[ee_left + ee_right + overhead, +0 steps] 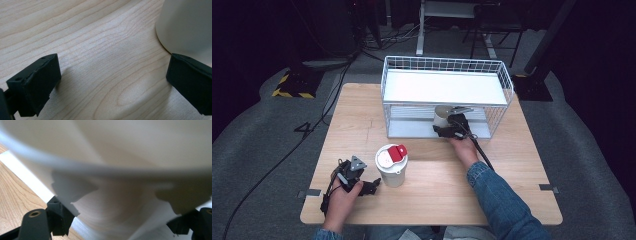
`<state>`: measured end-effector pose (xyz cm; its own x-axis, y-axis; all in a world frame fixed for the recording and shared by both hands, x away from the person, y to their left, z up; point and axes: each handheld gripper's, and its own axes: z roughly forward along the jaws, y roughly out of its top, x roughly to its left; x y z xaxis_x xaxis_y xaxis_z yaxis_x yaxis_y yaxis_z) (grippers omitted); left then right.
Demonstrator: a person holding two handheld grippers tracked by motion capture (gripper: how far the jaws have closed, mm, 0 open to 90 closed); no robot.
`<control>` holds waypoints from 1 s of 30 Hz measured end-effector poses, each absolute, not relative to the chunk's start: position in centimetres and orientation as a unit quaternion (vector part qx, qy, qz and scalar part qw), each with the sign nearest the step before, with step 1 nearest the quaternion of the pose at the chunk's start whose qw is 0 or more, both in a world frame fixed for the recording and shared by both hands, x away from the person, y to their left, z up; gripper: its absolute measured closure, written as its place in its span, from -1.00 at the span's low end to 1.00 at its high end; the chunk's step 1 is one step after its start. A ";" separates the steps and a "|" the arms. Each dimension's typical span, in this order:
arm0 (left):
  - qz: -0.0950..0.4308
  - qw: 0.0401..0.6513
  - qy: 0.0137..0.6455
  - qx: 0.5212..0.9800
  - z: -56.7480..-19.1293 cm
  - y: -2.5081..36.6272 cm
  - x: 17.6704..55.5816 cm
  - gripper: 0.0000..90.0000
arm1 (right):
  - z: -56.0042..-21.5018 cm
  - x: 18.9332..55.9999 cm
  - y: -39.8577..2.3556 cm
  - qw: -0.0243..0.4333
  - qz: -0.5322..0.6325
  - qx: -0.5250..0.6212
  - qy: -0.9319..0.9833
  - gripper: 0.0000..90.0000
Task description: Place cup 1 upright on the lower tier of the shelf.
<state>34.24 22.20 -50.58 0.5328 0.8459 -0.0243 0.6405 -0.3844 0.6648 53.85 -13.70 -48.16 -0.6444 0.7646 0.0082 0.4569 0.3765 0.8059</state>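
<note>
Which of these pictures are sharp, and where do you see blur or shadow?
High view: evenly lit table, dark surroundings. Left gripper view: sharp wood grain, a soft shadow beside the hand-held gripper. Right gripper view: the white cup is too close and blurred.

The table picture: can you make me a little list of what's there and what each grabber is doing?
table: light wood
rack: white wire shelf at the back
lidded cup: white, red flap, standing near the front
other cup: white, in the rack's lower level
left gripper: open, beside the lidded cup
right gripper: around the other cup; grip unclear
</note>
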 end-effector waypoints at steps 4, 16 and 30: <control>0.162 0.317 0.455 0.816 -50.6 22.2 34.2 -1.00 | -48.2 53.9 -13.7 0.191 0.410 0.378 0.808 -0.67; 0.161 0.317 0.456 0.816 -50.6 22.2 34.2 -1.00 | -48.0 53.1 -14.2 0.199 0.408 0.389 0.802 -1.00; 0.161 0.319 0.451 0.818 -50.6 22.3 34.8 -1.00 | -46.1 49.3 -16.2 0.195 0.426 0.379 0.798 -1.00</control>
<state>34.76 22.34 -50.60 0.5406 0.8409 -0.0240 0.6356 -0.3896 0.6665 49.32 -16.16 -46.05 -0.6370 0.7707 0.0109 0.4378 0.3502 0.8281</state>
